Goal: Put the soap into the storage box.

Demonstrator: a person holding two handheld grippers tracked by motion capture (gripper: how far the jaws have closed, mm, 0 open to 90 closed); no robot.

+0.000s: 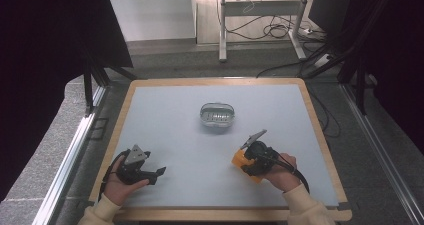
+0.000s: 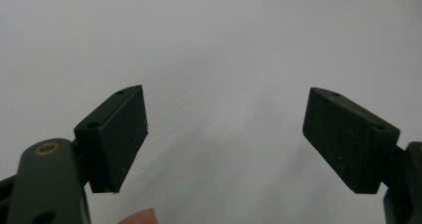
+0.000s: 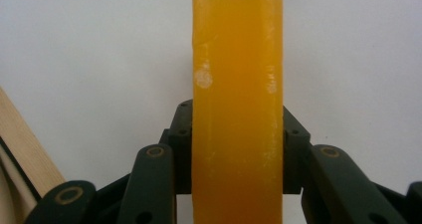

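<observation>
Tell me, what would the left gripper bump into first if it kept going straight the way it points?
Probably nothing soon. The left gripper points right across the bare grey table, jaws open. Farther along sits the right gripper, shut on an orange block, though it may pass just in front.

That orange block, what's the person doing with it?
A person at the table holds a gripper in each hand. The right gripper is squeezed shut on the orange block, near the table's right front part. The left gripper rests near the front left with its jaws wide open and nothing between them. A small metal dish sits in the middle, untouched.
</observation>
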